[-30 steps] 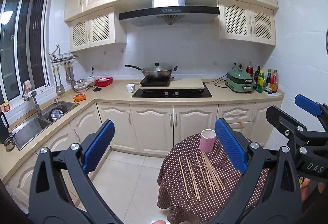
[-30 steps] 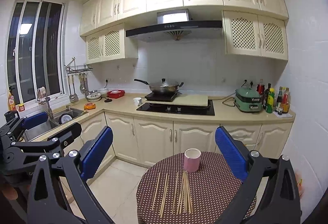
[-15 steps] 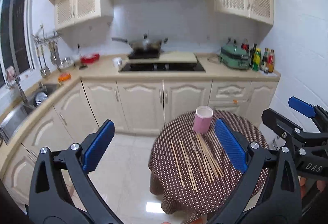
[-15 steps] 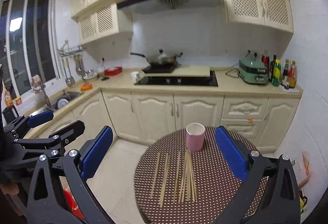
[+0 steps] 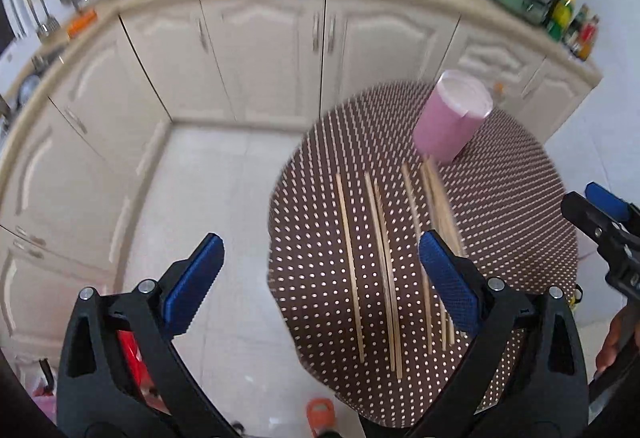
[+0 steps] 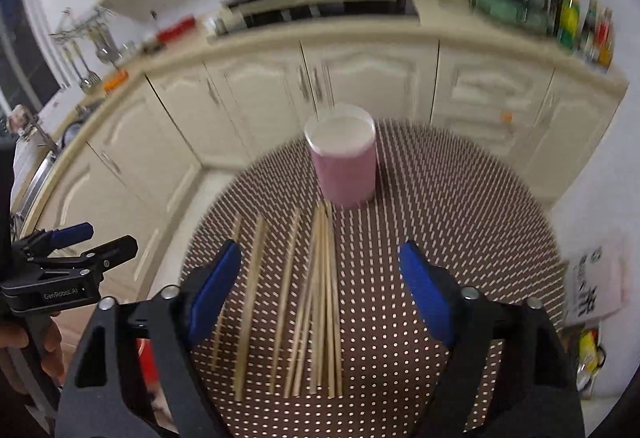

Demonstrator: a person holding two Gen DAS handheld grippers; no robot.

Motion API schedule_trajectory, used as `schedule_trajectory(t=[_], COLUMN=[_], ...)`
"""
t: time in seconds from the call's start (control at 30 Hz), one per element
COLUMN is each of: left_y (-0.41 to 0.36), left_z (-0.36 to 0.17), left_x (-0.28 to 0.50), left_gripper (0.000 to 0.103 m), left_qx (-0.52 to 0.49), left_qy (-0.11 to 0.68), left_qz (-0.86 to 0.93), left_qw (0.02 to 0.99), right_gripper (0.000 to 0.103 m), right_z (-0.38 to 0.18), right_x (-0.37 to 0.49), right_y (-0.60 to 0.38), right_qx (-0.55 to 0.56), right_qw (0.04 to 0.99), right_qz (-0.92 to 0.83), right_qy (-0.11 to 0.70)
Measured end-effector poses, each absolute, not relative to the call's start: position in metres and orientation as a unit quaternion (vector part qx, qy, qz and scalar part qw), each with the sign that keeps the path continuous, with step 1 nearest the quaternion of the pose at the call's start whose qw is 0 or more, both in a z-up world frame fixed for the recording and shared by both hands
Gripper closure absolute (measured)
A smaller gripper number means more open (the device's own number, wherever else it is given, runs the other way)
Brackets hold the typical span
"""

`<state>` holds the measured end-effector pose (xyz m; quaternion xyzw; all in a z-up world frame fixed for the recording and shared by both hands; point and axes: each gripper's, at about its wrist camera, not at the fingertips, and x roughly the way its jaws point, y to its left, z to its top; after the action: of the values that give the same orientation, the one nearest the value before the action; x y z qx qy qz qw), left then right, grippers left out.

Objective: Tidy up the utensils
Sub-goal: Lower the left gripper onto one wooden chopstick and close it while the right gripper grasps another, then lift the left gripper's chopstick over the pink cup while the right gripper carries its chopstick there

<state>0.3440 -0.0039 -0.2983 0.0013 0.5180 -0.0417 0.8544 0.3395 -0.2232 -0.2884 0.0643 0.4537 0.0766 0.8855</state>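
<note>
**Two grippers poised over a table of loose chopsticks**

While motion smears much of both views, I hold my right gripper (image 6: 320, 278) above a round table (image 6: 460, 238) draped in a brown, white-dotted cloth, its blue pads spread apart with nothing pressed between them; these jaws have just been closing somewhat, and only the chopsticks (image 6: 316, 302) lying flat on the cloth show through the gap. The wooden sticks lie roughly parallel, a tight bundle in the middle and a few looser ones to its left, their far tips reaching toward a pink cup (image 6: 346, 165) that stands upright at the table's far side. Whether the nearest tips touch the cup's base I cannot tell through the blur.

My left gripper (image 5: 320, 274) hangs over the table's left edge, jaws released and wide: one pad over bare floor tiles (image 5: 208, 177), the other above the rightmost sticks, hiding part of them. From its camera the cup looks tilted by the lens, and its inside is not visible.

Each gripper appears at the margin of the other's view, cut off by the frame. A fingertip or two of the person's hand (image 5: 610, 342) shows beneath. Behind the table, cream cabinets (image 6: 372, 77) and the counter's bottles and pans are streaked beyond detail.
</note>
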Motion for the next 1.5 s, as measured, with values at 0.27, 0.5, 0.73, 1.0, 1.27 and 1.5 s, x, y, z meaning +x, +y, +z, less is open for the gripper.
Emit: schedule_trajectory(t=[0.27,0.5,0.73,1.0,1.27,1.5], left_y=[-0.013,-0.018,-0.015,-0.023,-0.023,-0.030], left_z=[-0.383,-0.419,-0.438,-0.443,-0.441,-0.434], left_x=[0.403,0.427,0.443,0.458,0.476,0.485], left_gripper=[0.026,0.041,0.043,0.044,0.062,0.097], left_qx=[-0.015,-0.004,0.001,0.022,0.020,-0.007], left_qy=[0.611,0.645,0.656,0.655,0.658,0.656], left_qz=[-0.032,-0.021,-0.023,-0.025,-0.024,-0.048], left_qw=[0.791,0.764,0.755,0.755,0.752,0.753], right_gripper=[0.052,0.070,0.079,0.081,0.084,0.096], right_z=[-0.363,-0.397,-0.417,-0.425,-0.429,-0.428], right_x=[0.403,0.432,0.445,0.468,0.493,0.503], right_y=[-0.237,-0.230,-0.228,-0.208,-0.199,-0.197], right_qx=[0.081,0.067,0.048,0.032,0.008,0.001], right_qw=[0.812,0.771,0.752,0.745,0.722,0.721], right_qz=[0.096,0.126,0.134,0.135,0.127,0.129], right_qy=[0.570,0.621,0.643,0.653,0.680,0.681])
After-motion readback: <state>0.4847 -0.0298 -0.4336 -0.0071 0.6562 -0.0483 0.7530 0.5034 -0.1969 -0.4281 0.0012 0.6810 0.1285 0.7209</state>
